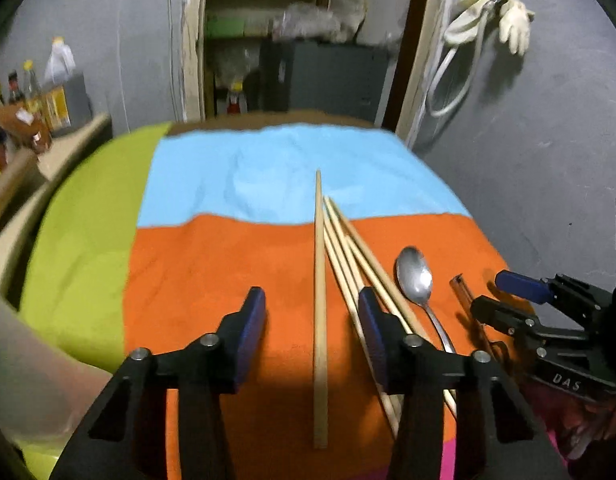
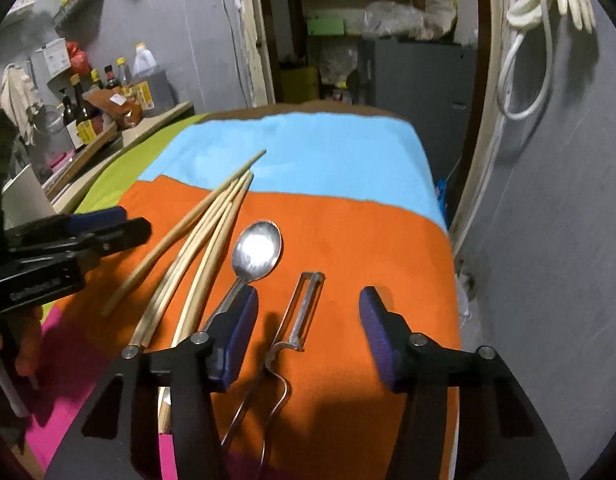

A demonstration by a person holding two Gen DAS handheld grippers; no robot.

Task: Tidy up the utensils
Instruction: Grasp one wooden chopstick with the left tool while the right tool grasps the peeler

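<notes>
Several wooden chopsticks (image 1: 340, 256) lie fanned on the orange part of the cloth, also in the right wrist view (image 2: 212, 224). One chopstick (image 1: 319, 304) lies apart, between the fingers of my open, empty left gripper (image 1: 312, 320). A metal spoon (image 1: 416, 276) lies right of the chopsticks, bowl pointing away; it shows in the right wrist view (image 2: 257, 250). A metal peeler (image 2: 304, 312) with a wire handle lies between the fingers of my open, empty right gripper (image 2: 308, 328). The right gripper shows in the left wrist view (image 1: 504, 292), the left one in the right wrist view (image 2: 120, 222).
The table carries a cloth in orange (image 2: 368, 248), light blue (image 1: 268, 176), green (image 1: 88, 220) and pink (image 2: 68, 364) patches. A shelf with bottles (image 2: 84, 116) stands at left. A grey wall with a hose and gloves (image 1: 508, 20) runs along the right edge.
</notes>
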